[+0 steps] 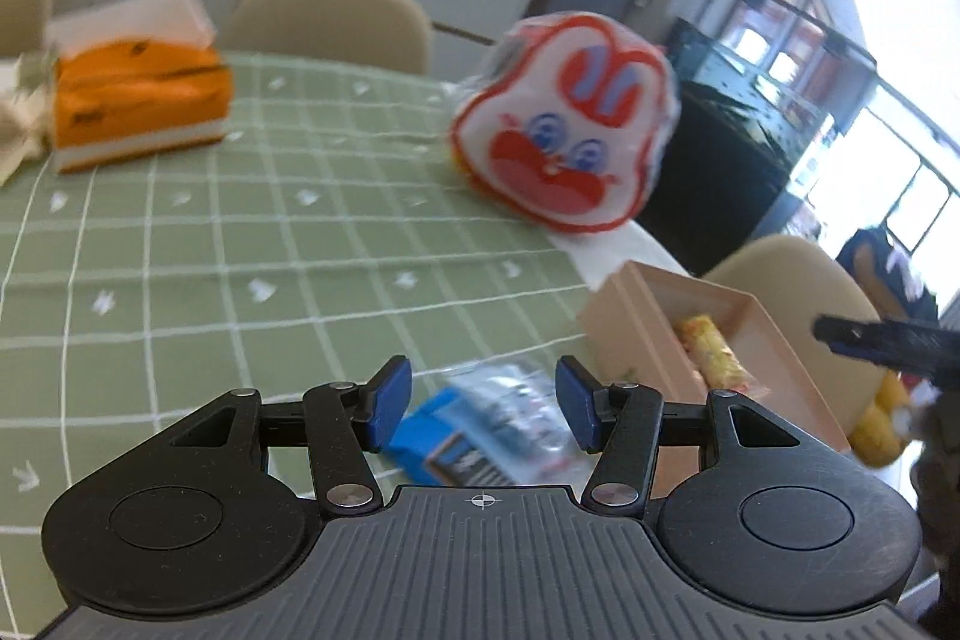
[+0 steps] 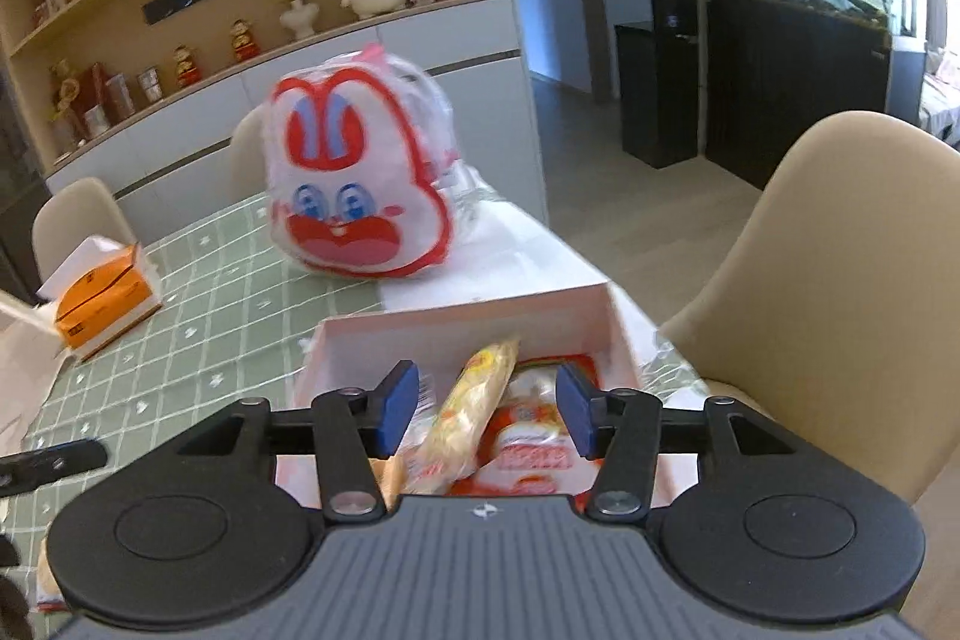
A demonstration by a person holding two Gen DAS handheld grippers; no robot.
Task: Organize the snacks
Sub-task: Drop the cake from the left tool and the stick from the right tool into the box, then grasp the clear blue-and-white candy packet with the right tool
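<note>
A blue snack packet [image 1: 480, 427] is lying on the green checked tablecloth [image 1: 240, 244], sitting between the 2 blue pads of the left gripper [image 1: 483, 403], whose jaws are standing wide apart and not touching it; the view is too blurred to read the packet. Just beside it to the right, a pink box [image 1: 636, 322] is resting at the table's edge, holding a yellow snack pack [image 1: 714, 355]. From the right wrist view, the right gripper [image 2: 486, 403] is hovering over this same pink box [image 2: 480, 322] with its jaws spread open and gripping nothing, while a long yellow snack pack [image 2: 468, 418] is leaning tilted inside and a red and white packet [image 2: 534, 448] is lying beside it. Beyond the box, a rabbit-face bag [image 2: 354, 178] wrapped in clear plastic is standing on the table. Farther left, an orange tissue box [image 2: 102, 304] is sitting well apart from the snacks. Beige chairs [image 2: 834, 292] are standing around the table, and a shelf [image 2: 300, 10] of figurines is lining the wall behind.
</note>
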